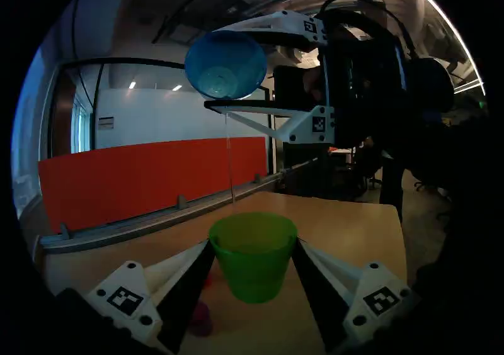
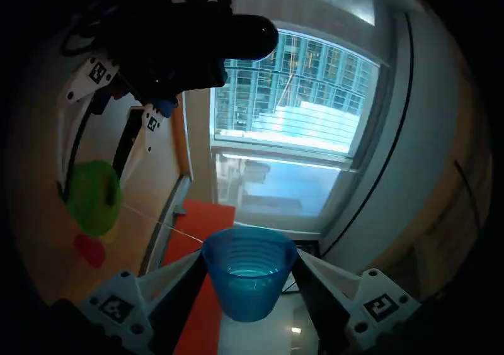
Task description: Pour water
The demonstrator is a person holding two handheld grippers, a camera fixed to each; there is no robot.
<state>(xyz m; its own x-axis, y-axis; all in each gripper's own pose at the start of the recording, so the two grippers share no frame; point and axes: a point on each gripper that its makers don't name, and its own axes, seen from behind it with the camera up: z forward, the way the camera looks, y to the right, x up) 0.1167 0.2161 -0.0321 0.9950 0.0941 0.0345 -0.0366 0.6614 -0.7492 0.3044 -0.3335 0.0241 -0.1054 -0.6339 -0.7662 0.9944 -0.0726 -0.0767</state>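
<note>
1. Left gripper view: the left gripper point(image 1: 253, 247) is nearest, with its two fingers clamped on the sides of an upright green cup point(image 1: 253, 270). The cup is over a wooden table point(image 1: 353, 229); I cannot tell whether it rests on it.
2. Higher and farther off, the right gripper point(image 1: 213, 70) grips a blue cup point(image 1: 225, 62), tipped so its mouth faces this way.
3. A thin stream of water point(image 1: 230, 160) falls from the blue cup's lower rim toward the green cup.
4. A small pink thing point(image 1: 201, 318) lies on the table at near left. An orange panel point(image 1: 151, 179) stands beyond the far edge.
5. Right gripper view: the right gripper point(image 2: 249, 259) has its fingers pressed on both sides of the blue cup point(image 2: 249, 289), which has water in it.
6. At far left, the left gripper point(image 2: 91, 184) holds the green cup point(image 2: 94, 199). The stream of water point(image 2: 160, 223) runs as a fine line between the two cups.
7. A large window point(image 2: 296, 122) lies beyond.
</note>
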